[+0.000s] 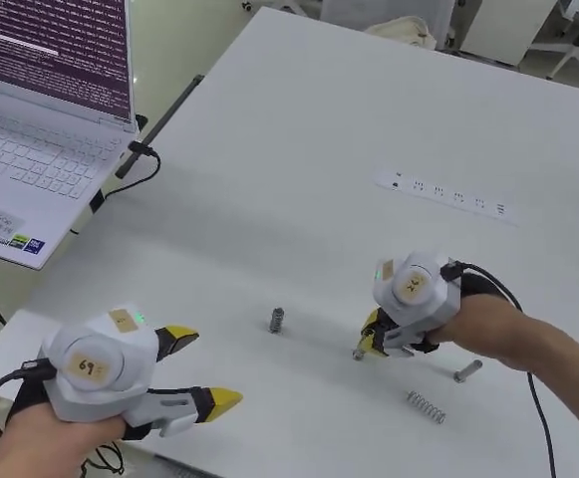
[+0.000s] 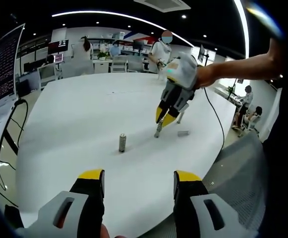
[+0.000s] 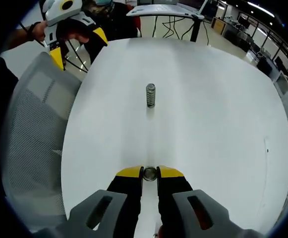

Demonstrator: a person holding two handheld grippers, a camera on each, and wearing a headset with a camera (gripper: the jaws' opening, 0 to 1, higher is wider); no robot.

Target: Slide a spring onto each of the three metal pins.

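Three pins are showing: a standing pin [image 1: 276,328], a held pin [image 1: 359,353] and a lying pin [image 1: 467,370]. Two springs are clearly showing: a fitted spring [image 1: 276,317] and a loose spring [image 1: 426,406]. Two grippers are working, the left gripper [image 1: 214,366] and the right gripper [image 1: 368,344]. One laptop [image 1: 30,149] and one power strip [image 1: 446,194] are sitting nearby.

Laptop [image 1: 40,119]: cut off by the top and left edges of the head view. Left hand [image 1: 50,443]: cut off by the bottom edge. Right gripper [image 1: 369,341]: the jaws cover most of the piece [image 3: 150,173] they clamp. One round metal end is exposed. Pin or spring cannot be told.
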